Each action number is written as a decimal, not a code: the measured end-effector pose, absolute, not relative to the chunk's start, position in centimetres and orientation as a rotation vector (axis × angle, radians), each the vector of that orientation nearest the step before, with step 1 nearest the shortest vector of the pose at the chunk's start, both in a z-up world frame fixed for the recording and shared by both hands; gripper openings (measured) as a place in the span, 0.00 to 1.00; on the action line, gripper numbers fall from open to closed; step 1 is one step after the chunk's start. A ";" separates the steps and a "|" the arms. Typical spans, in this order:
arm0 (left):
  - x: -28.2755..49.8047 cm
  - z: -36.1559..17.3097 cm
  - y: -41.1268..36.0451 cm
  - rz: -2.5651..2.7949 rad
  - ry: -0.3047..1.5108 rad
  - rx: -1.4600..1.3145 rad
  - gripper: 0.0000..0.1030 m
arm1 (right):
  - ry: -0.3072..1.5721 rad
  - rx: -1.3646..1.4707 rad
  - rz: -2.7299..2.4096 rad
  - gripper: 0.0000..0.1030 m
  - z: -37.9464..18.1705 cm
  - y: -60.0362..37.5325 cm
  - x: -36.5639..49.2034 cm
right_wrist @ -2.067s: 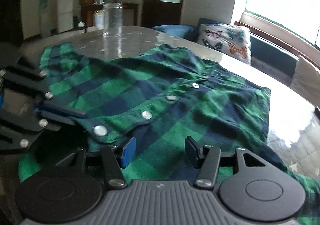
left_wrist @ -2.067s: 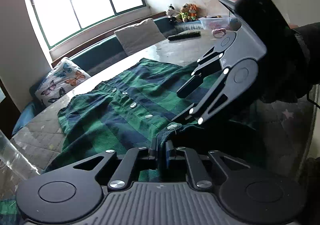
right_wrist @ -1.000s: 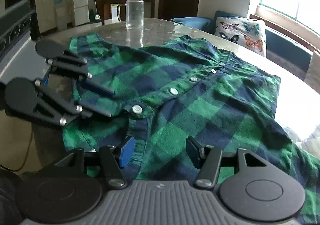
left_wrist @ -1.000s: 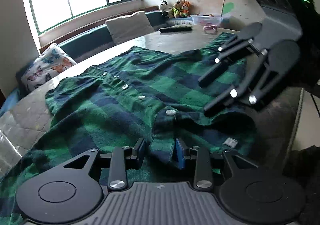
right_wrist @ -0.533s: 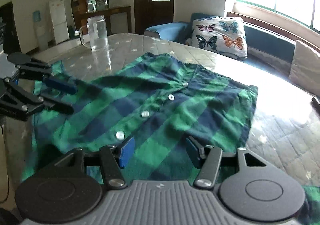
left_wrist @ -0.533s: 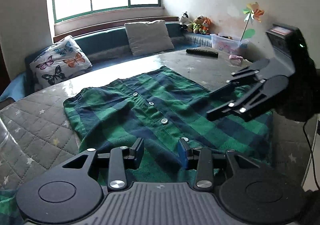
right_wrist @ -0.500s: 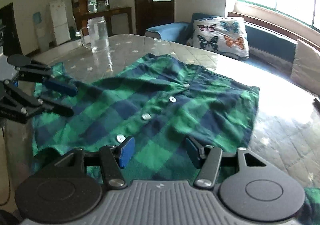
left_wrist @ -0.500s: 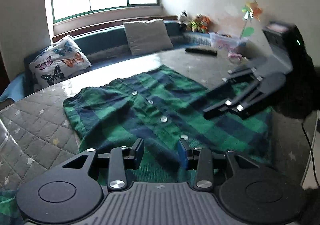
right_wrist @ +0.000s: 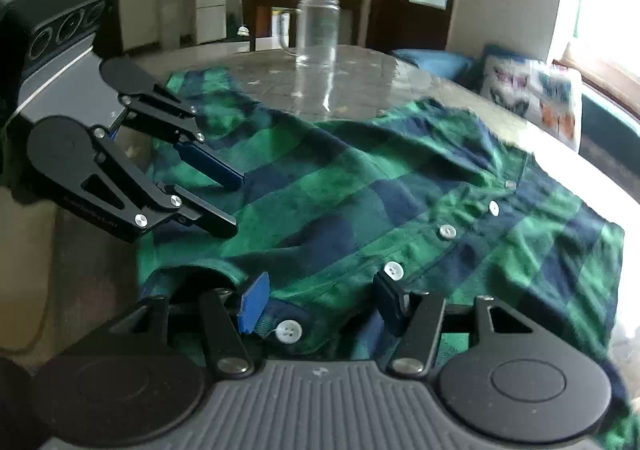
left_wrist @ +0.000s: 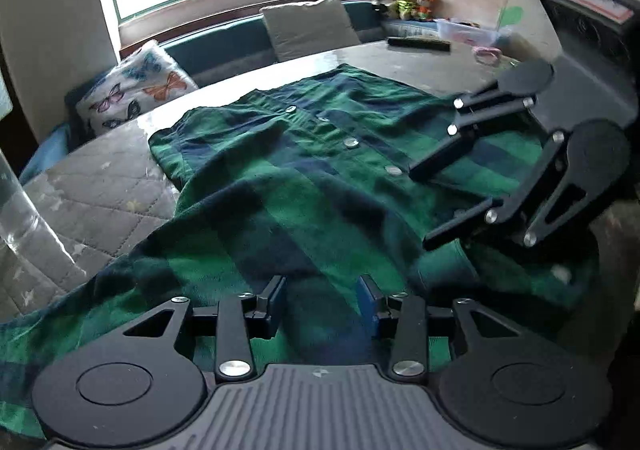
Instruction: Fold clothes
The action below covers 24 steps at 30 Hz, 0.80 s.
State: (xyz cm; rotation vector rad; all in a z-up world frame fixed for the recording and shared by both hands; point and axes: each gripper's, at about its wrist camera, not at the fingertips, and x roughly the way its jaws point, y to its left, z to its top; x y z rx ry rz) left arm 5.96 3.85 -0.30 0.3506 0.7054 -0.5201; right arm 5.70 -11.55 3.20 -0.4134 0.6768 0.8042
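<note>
The green and navy checked flannel shirt (left_wrist: 320, 185) lies spread, buttoned side up, across the grey quilted table top (left_wrist: 100, 185), directly ahead of and beneath both tools, and by the look of it the folding has barely begun: the placket with its white buttons (right_wrist: 447, 232) runs uncreased up the middle, the body is open to its full width, and no neat fold line shows anywhere. One loose swell of cloth rises just ahead of the left gripper (left_wrist: 322, 304), reaching from its fingertips toward the collar end, but whether that is a sleeve laid inward or merely a ruck cannot be told. The left gripper's jaws stand partly apart with fabric under the gap, and its pads do not press on the cloth, so it holds nothing. The right gripper (right_wrist: 320, 300) hovers over the hem end of the placket, its jaws moderately wide with a button and the hem edge lying below and between them, ungripped. Each tool appears in the other's view, off to the side, both over the near edge of the garment. A clear glass mug (right_wrist: 316, 31) stands on the table well beyond the shirt. Practically all the folding appears to remain: sides in, sleeves in, then the length doubled.
</note>
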 end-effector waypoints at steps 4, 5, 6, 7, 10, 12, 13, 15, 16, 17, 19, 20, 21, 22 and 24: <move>4.8 -0.4 5.2 -0.500 0.708 0.361 0.41 | 0.645 -0.453 0.811 0.57 4.3 -11.2 4.9; 4.5 -0.4 5.5 -0.490 0.708 0.362 0.41 | 0.639 -0.432 0.805 0.57 4.6 -11.1 5.1; 4.3 -0.3 5.8 -0.478 0.708 0.362 0.41 | 0.634 -0.411 0.799 0.57 5.0 -11.1 5.3; 4.1 -0.3 6.1 -0.467 0.709 0.360 0.41 | 0.629 -0.389 0.792 0.57 5.3 -11.1 5.5; 3.6 -0.3 6.7 -0.446 0.709 0.361 0.41 | 0.637 -0.342 0.815 0.57 5.4 -10.1 6.1; 3.5 -0.2 7.0 -0.434 0.709 0.361 0.41 | 0.655 -0.351 0.843 0.53 5.0 -9.3 5.8; 3.4 -0.2 7.1 -0.428 0.710 0.360 0.41 | 0.669 -0.364 0.861 0.50 4.6 -8.9 5.6; 3.4 0.0 7.5 -0.418 0.716 0.350 0.41 | 0.692 -0.394 0.892 0.50 4.0 -8.4 4.9; 3.5 0.1 7.6 -0.415 0.720 0.340 0.41 | 0.701 -0.411 0.905 0.50 3.7 -8.4 4.4; 3.6 0.4 7.8 -0.411 0.718 0.326 0.41 | 0.711 -0.428 0.918 0.50 3.4 -8.4 3.9; 4.4 1.5 7.9 -0.397 0.695 0.286 0.41 | 0.712 -0.425 0.929 0.50 3.7 -8.7 3.8; 4.9 2.1 7.9 -0.390 0.681 0.265 0.41 | 0.712 -0.422 0.934 0.50 4.0 -8.9 3.7; 5.5 2.6 7.8 -0.381 0.671 0.248 0.41 | 0.706 -0.408 0.932 0.51 4.4 -9.3 3.9; 6.1 3.2 7.6 -0.373 0.661 0.233 0.42 | 0.700 -0.394 0.918 0.51 4.8 -9.8 4.3; 7.8 3.8 7.1 -0.356 0.649 0.216 0.44 | 0.687 -0.370 0.887 0.51 5.6 -10.7 5.1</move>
